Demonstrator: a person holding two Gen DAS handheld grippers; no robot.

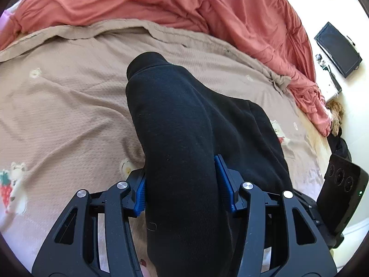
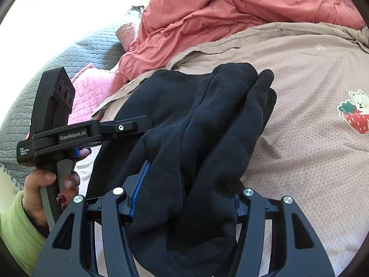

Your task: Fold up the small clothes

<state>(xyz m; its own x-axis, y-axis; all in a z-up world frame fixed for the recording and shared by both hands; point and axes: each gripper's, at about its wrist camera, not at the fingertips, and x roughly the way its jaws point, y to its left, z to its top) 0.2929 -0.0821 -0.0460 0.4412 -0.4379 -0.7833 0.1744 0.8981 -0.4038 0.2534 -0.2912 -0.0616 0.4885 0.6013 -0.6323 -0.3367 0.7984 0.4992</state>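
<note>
A beige bedspread (image 1: 69,97) with a fine waffle texture covers the bed and fills most of both views; small printed bears with strawberries (image 2: 355,113) are seen on it. A crumpled coral duvet (image 1: 161,2) is piled along the top of both frames. In the right wrist view a grey quilted pillow (image 2: 96,46) and a pink quilted one (image 2: 92,87) lie in the upper left. At the right edge of the left wrist view a pale floor is seen, with a flat black screen (image 1: 337,48).

The black fleece garment (image 1: 180,124), soft and thick, lies bunched in the middle of the bedspread. A fold of it is pinched between the blue ribbed pads of the left gripper (image 1: 181,182), and another fold is clamped by the right gripper (image 2: 184,198); both sets of jaws stand half closed on cloth.

On the left gripper's body, "GenRobot.AI" (image 2: 72,135) can be read at middle left of the right wrist view. Its grey handle is held by a hand (image 2: 43,196) in a lime sleeve.
</note>
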